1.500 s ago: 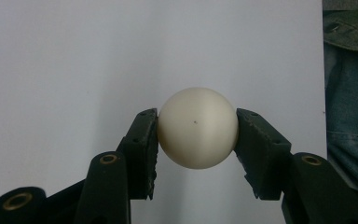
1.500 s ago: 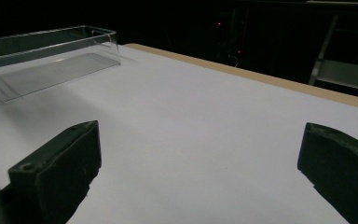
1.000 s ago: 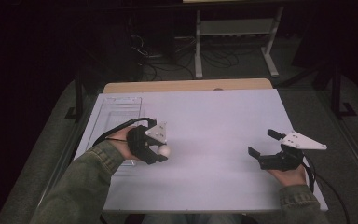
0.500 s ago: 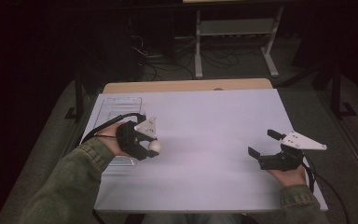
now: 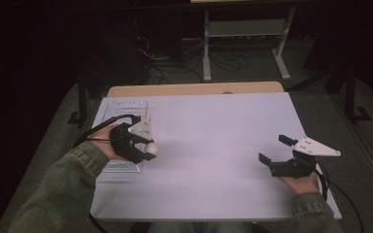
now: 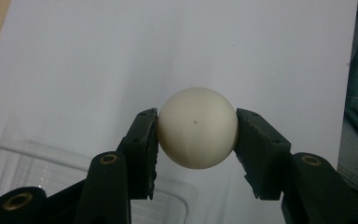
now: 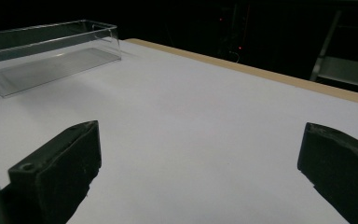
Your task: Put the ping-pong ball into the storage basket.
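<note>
Pinching ball (image 6: 197,127) across its widest part with left tongs (image 5: 148,149) over tray (image 5: 126,108) edge, risking squirt-out sideways; right tongs (image 5: 277,150) spread, idle.

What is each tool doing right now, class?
Left tool: closed on the white ball.
Right tool: open, holding nothing.

- The high view looks forward and down from above the person's side, taking in the whole white-topped counter (image 5: 213,141).
- The left gripper view sits close, looking down.
- The right gripper view looks low across the counter; it shares the clear plastic rectangular tray (image 7: 51,51) with the high view.
</note>
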The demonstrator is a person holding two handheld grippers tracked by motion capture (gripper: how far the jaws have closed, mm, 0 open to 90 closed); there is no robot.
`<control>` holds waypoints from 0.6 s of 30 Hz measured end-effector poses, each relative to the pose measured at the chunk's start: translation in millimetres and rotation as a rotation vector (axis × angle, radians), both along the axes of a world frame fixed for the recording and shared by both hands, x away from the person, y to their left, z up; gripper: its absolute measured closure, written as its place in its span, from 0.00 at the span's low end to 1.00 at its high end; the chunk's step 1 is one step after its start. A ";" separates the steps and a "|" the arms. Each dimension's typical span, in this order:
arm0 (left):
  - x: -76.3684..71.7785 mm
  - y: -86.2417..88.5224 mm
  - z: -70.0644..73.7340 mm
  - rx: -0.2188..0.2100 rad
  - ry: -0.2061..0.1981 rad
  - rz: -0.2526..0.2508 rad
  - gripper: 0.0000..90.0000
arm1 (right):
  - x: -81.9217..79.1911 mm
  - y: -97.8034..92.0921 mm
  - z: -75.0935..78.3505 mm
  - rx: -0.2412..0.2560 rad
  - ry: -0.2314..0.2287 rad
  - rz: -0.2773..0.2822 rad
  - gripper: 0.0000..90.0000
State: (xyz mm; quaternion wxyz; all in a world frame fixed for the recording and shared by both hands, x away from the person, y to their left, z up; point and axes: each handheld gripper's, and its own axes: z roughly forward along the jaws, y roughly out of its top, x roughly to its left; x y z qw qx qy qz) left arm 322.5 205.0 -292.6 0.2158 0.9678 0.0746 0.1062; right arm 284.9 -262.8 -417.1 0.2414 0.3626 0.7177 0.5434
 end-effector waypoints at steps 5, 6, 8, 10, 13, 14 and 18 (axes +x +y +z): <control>3.1 13.4 1.0 -0.002 0.008 0.032 0.56 | 0.3 0.9 -0.6 -0.003 0.003 0.002 0.00; 4.0 16.5 1.4 -0.002 0.008 0.042 0.56 | 0.1 0.9 -0.6 -0.003 0.002 0.002 0.00; 5.7 22.2 1.9 0.002 0.008 0.057 0.56 | -0.1 0.7 -0.4 -0.003 0.000 0.001 0.00; 7.3 27.4 2.8 -0.003 0.006 0.076 0.56 | -0.1 0.5 -0.4 -0.001 0.001 0.000 0.00; 10.2 33.9 4.2 -0.006 0.007 0.098 0.56 | 0.1 0.1 -0.6 -0.001 0.002 -0.001 0.00; 10.9 35.5 4.3 -0.007 0.009 0.104 0.56 | 0.0 0.3 -0.7 -0.001 0.002 -0.001 0.00; 13.0 39.7 3.8 -0.006 0.014 0.117 0.56 | 0.1 0.7 -0.9 -0.003 0.003 0.002 0.00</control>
